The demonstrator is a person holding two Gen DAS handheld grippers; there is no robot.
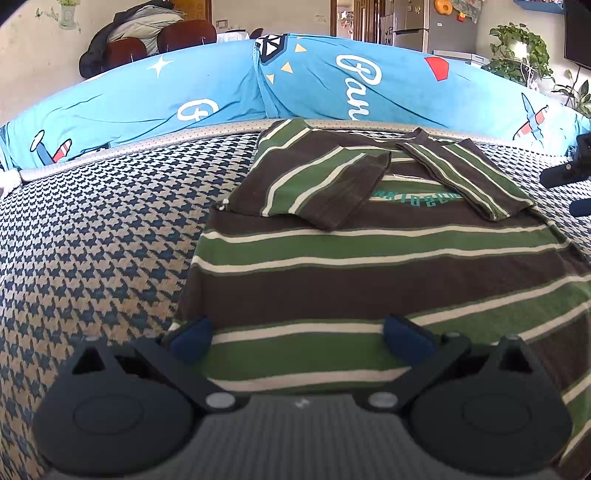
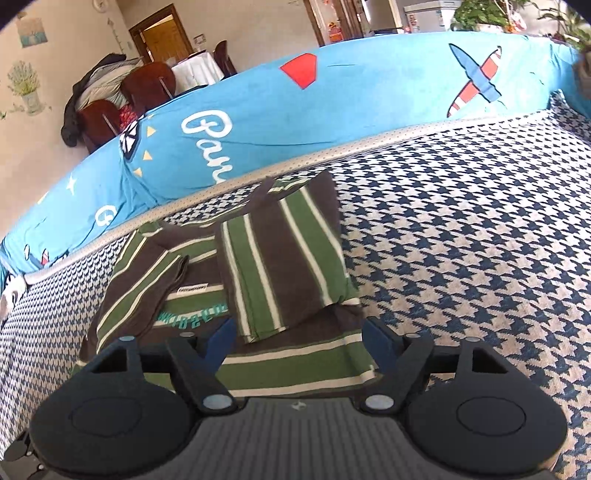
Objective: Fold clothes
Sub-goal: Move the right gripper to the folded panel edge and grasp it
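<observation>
A T-shirt (image 1: 369, 266) striped in brown, green and cream lies flat on the houndstooth cover (image 1: 103, 229), collar toward the far side. Both sleeves are folded inward over the chest, the left sleeve (image 1: 332, 188) and the right sleeve (image 1: 461, 173) flanking teal lettering. My left gripper (image 1: 299, 332) hovers open over the shirt's near left hem, with nothing pinched between its blue pads. In the right wrist view the same shirt (image 2: 266, 362) shows with its folded right sleeve (image 2: 284, 258) on top. My right gripper (image 2: 299, 343) stands open just above the shirt's right edge, holding nothing.
A long blue cushion (image 1: 184, 88) printed with planes and white script runs along the far edge of the cover. Behind it stand dark chairs (image 1: 184, 35) draped with a coat, and potted plants (image 1: 517, 48) at the right. Bare houndstooth cover (image 2: 480, 240) stretches right of the shirt.
</observation>
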